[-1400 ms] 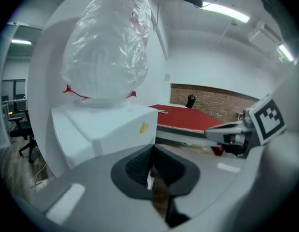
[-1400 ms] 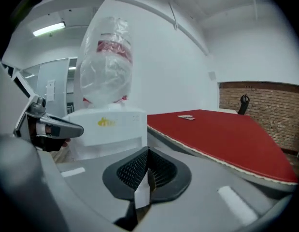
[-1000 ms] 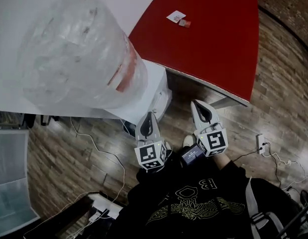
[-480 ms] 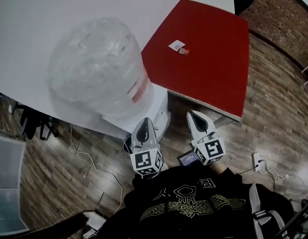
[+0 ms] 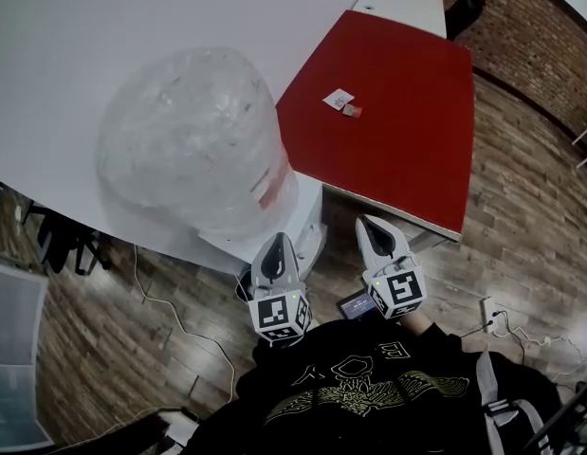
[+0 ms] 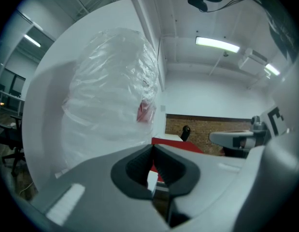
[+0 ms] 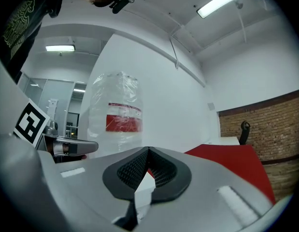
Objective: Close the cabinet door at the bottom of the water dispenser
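Observation:
The white water dispenser (image 5: 306, 218) stands against the wall with a plastic-wrapped bottle (image 5: 193, 140) on top; the bottle also shows in the left gripper view (image 6: 115, 86) and the right gripper view (image 7: 119, 115). Its bottom cabinet door is hidden below the dispenser's top in every view. My left gripper (image 5: 277, 242) is held level just in front of the dispenser, shut with nothing in it (image 6: 152, 146). My right gripper (image 5: 372, 224) is beside it, near the red table's edge, also shut and empty (image 7: 148, 150).
A red table (image 5: 388, 131) stands right of the dispenser, with a small card (image 5: 339, 96) on it. Cables (image 5: 179, 316) and a socket (image 5: 492, 313) lie on the wooden floor. A dark device (image 5: 355, 303) lies by the person's feet.
Both grippers have risen together, and the head camera with them, so the bottle looks smaller and farther below. The jaws stay shut.

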Demonstrator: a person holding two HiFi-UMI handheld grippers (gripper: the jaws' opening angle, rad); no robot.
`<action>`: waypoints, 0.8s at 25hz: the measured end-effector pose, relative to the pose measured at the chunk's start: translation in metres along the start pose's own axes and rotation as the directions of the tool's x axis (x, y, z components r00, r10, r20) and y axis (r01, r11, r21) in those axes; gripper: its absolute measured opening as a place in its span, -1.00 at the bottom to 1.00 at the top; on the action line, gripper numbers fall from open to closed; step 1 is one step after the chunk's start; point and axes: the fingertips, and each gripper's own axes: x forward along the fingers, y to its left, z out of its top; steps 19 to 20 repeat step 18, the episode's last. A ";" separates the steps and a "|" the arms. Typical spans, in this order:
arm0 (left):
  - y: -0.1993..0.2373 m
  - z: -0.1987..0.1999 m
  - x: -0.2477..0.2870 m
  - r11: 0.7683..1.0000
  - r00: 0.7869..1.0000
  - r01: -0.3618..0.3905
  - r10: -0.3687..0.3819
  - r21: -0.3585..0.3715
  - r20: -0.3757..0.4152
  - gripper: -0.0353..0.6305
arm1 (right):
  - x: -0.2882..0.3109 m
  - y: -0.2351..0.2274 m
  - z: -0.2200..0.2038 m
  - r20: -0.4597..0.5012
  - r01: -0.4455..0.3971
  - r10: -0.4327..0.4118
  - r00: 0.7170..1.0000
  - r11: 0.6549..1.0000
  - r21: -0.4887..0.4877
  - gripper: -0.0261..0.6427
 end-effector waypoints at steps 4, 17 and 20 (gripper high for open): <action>0.004 0.000 -0.001 1.000 1.000 -0.001 0.001 0.011 -0.008 -0.88 | 0.001 0.002 -0.001 0.001 0.003 -0.003 1.000 1.000 0.012 -0.93; 0.000 0.000 -0.004 0.999 1.000 0.006 -0.006 0.048 0.000 -0.88 | -0.002 0.006 0.000 0.004 -0.007 0.007 1.000 1.000 -0.009 -0.93; -0.001 0.000 -0.005 0.999 1.000 0.006 -0.006 0.049 0.000 -0.88 | -0.002 0.006 0.000 0.003 -0.007 0.007 1.000 1.000 -0.009 -0.93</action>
